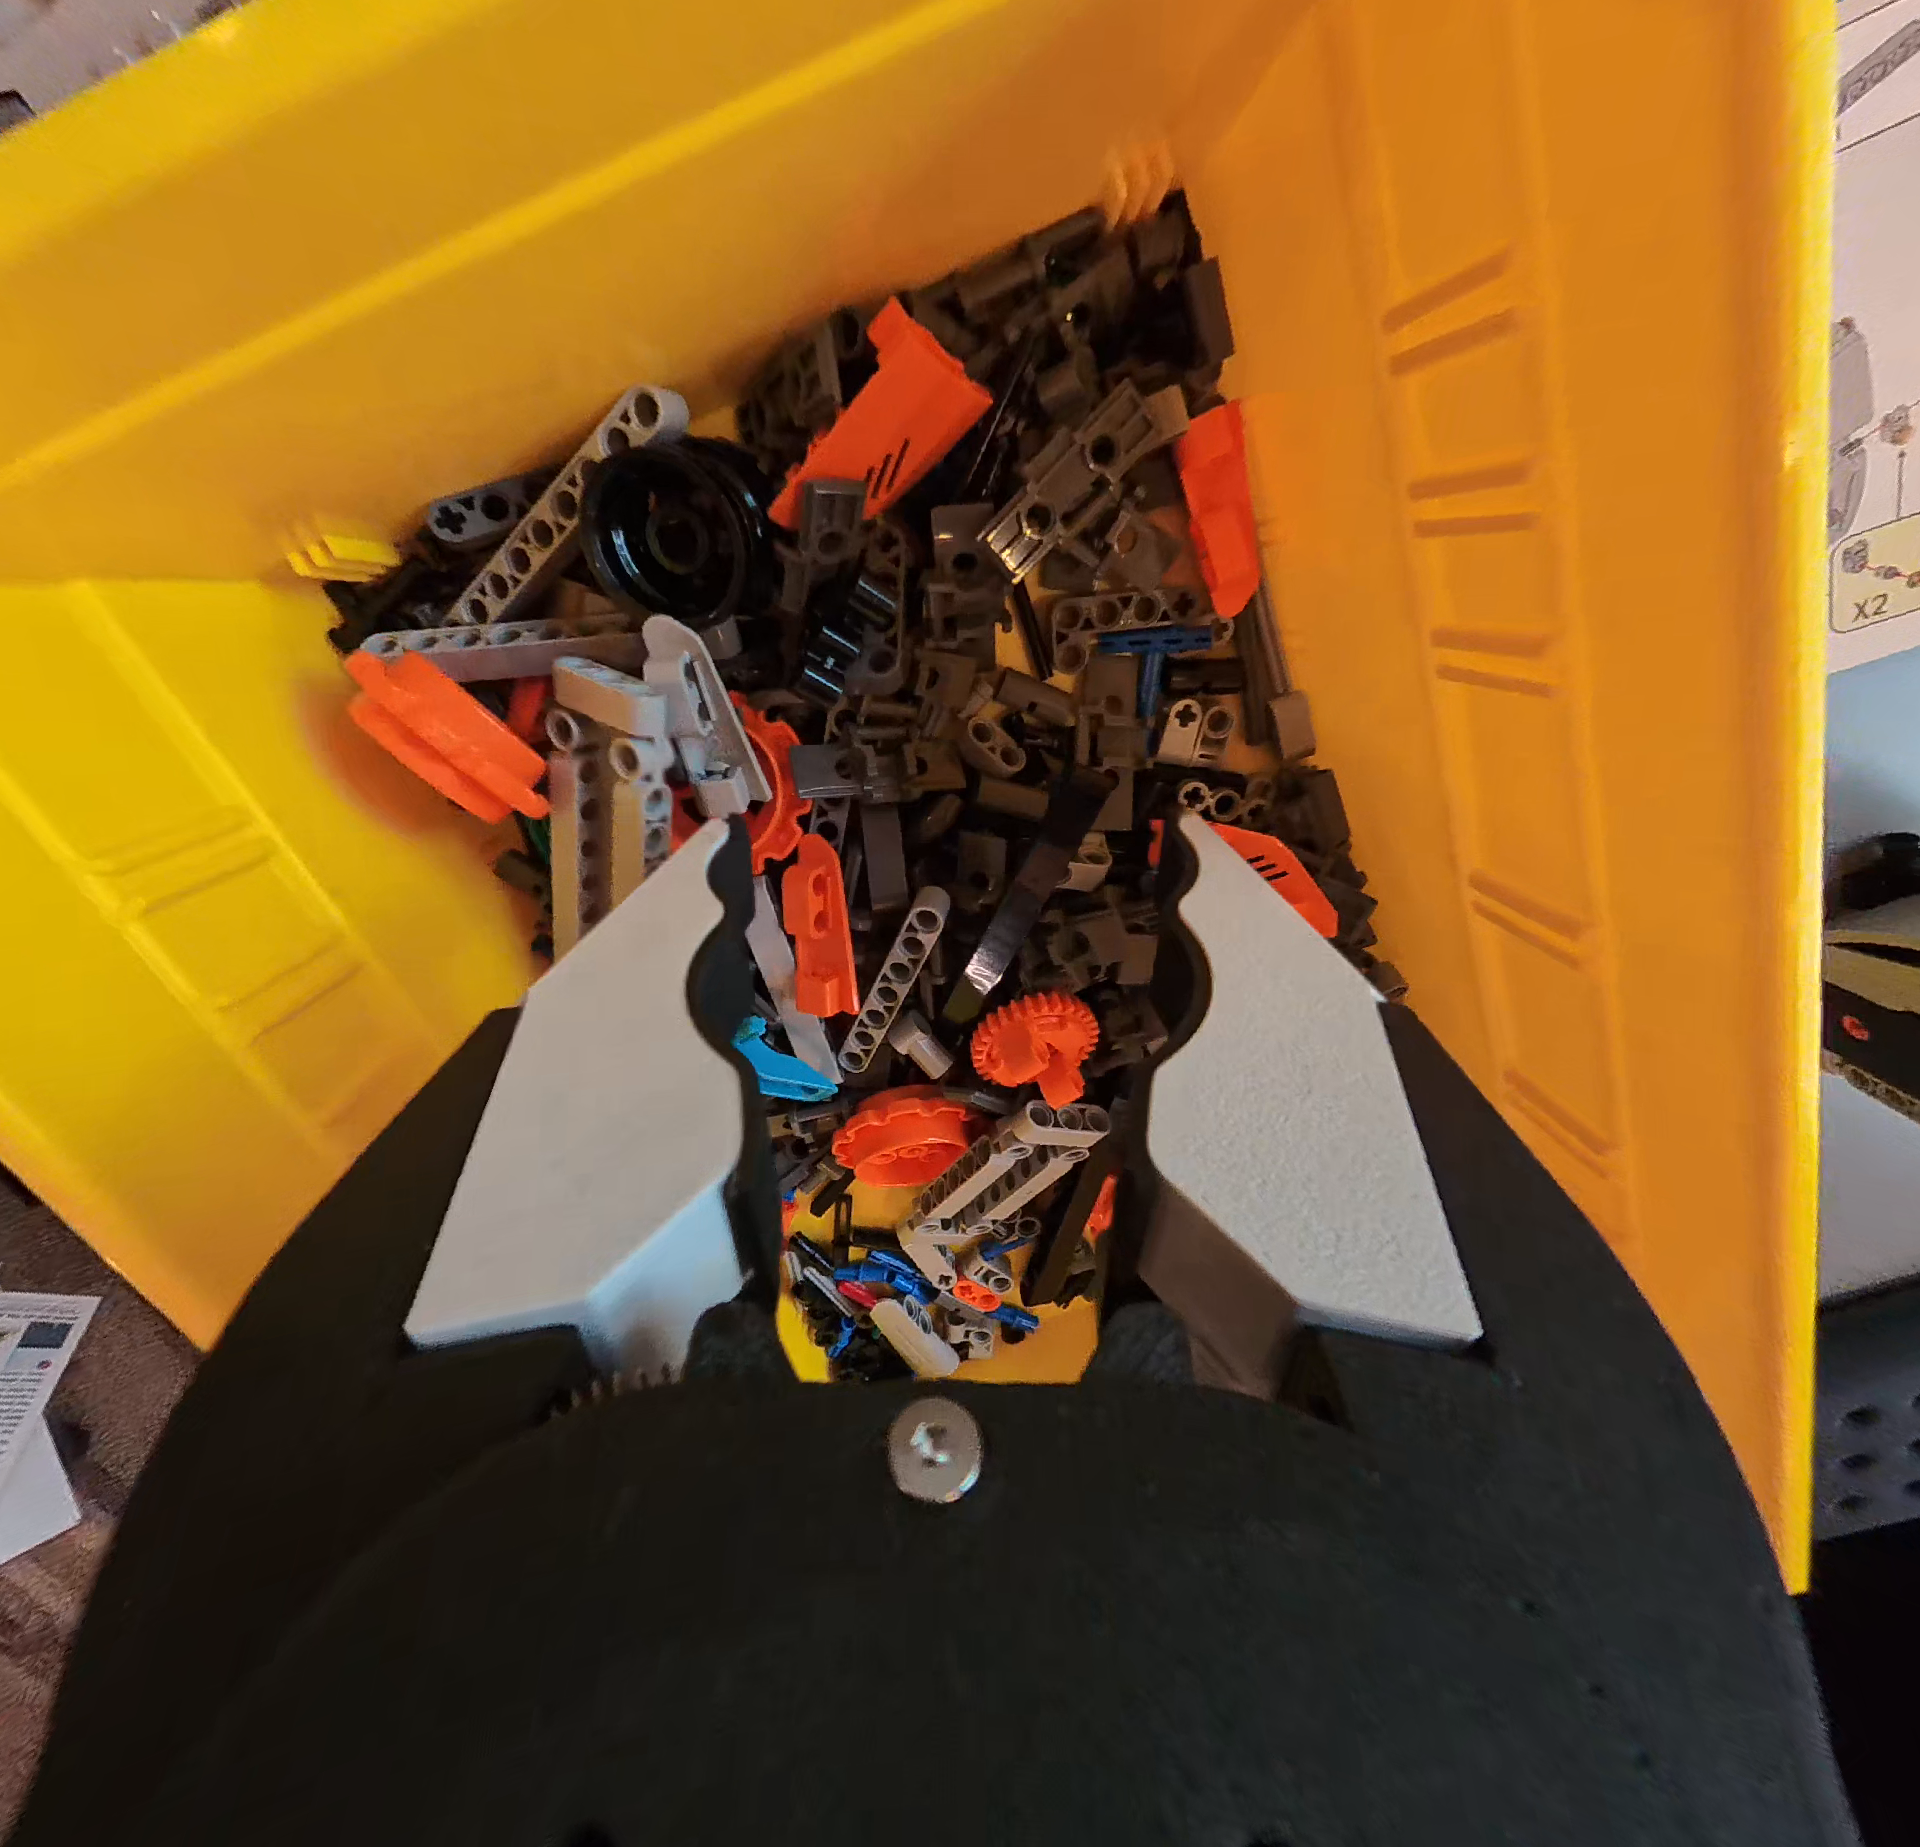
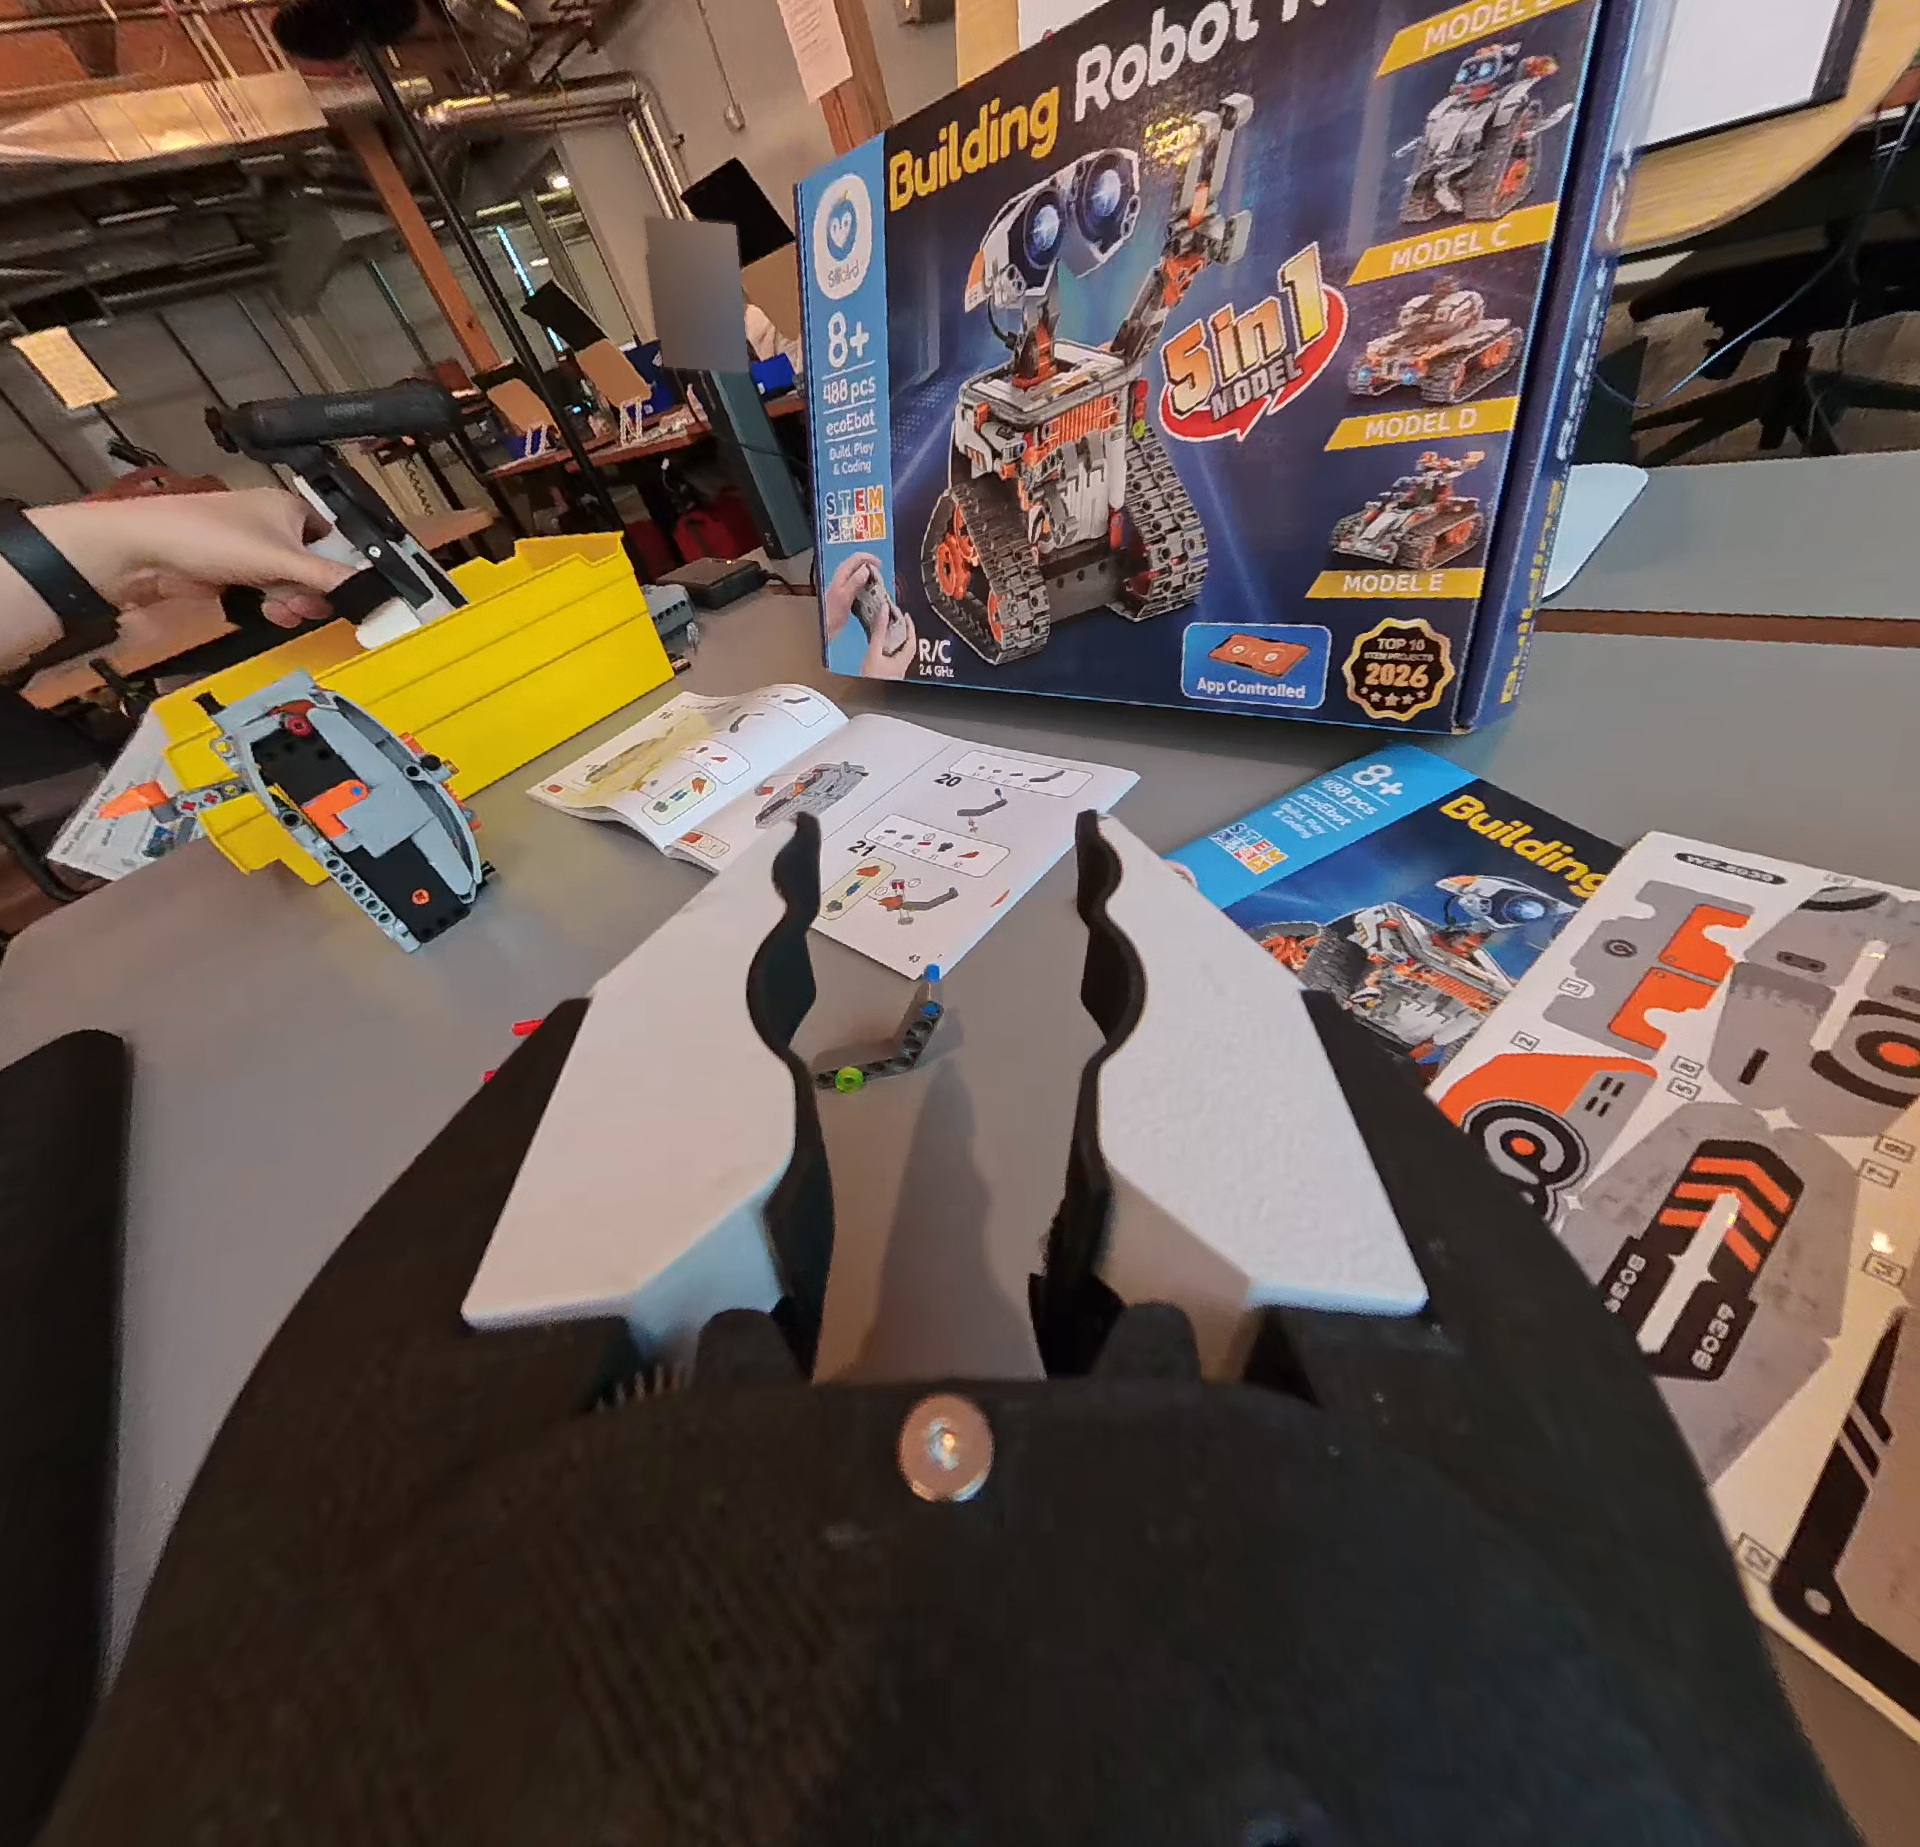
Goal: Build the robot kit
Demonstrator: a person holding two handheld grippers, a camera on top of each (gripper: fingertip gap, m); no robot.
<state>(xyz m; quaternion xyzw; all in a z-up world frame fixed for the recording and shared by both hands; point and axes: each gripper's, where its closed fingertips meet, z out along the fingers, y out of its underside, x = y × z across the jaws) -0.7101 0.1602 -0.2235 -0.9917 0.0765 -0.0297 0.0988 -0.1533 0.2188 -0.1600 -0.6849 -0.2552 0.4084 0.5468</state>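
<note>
Spread-jawed, our left gripper (image 1: 956, 852) hangs inside the yellow bin (image 1: 520, 239) over loose building pieces (image 1: 997, 654); our right gripper (image 2: 940, 862), also spread, hovers above a bent grey beam (image 2: 894, 1049) on the tabletop (image 2: 312, 1070)

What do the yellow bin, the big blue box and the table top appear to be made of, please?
Yellow bin: moulded plastic, semi-gloss; ribbed walls with soft highlights.
Big blue box: printed cardboard, slight sheen; folded edges and a flat printed face.
Table top: smooth matte grey, probably laminate; the core is not visible.
</note>
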